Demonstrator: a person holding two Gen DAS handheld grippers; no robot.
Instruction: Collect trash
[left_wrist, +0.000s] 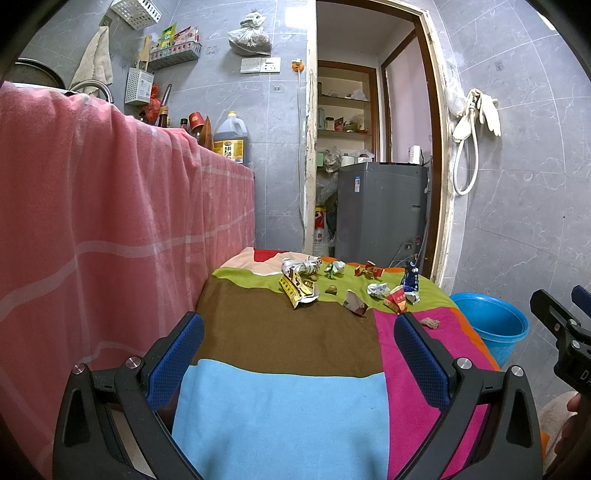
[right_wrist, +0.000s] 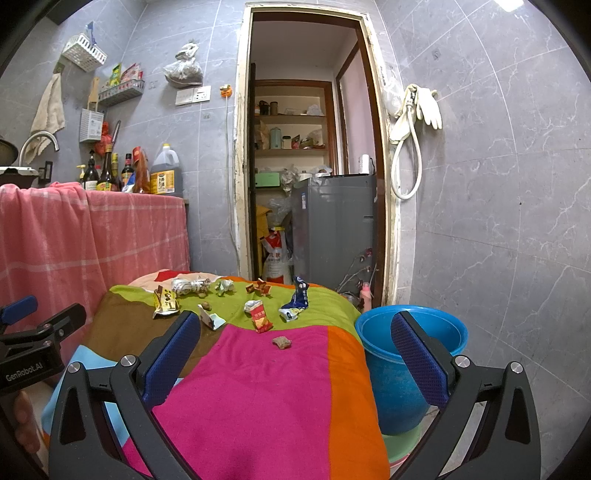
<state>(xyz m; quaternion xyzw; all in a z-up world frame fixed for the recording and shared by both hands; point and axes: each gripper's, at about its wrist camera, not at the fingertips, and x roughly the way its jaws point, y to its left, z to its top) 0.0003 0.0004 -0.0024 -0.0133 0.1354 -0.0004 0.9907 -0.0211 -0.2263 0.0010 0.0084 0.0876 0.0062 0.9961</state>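
Note:
Several pieces of trash lie on the far part of a table under a multicoloured cloth (left_wrist: 280, 332) (right_wrist: 258, 369): a yellow wrapper (left_wrist: 298, 290) (right_wrist: 165, 302), a red packet (left_wrist: 396, 298) (right_wrist: 260, 316), a blue wrapper (left_wrist: 410, 280) (right_wrist: 298, 300), a white carton (left_wrist: 355, 303) (right_wrist: 211, 318), a crumpled paper (left_wrist: 377, 289) and a brown scrap (left_wrist: 430, 323) (right_wrist: 282, 342). A blue bucket (left_wrist: 493, 325) (right_wrist: 402, 365) stands on the floor at the table's right. My left gripper (left_wrist: 299, 343) is open and empty above the near table. My right gripper (right_wrist: 295, 347) is open and empty, also short of the trash.
A counter draped in pink cloth (left_wrist: 110, 229) (right_wrist: 92, 236) runs along the left with bottles on it. A doorway behind the table shows a grey washing machine (left_wrist: 382, 214) (right_wrist: 336, 229). A tiled wall (right_wrist: 498, 184) is at the right.

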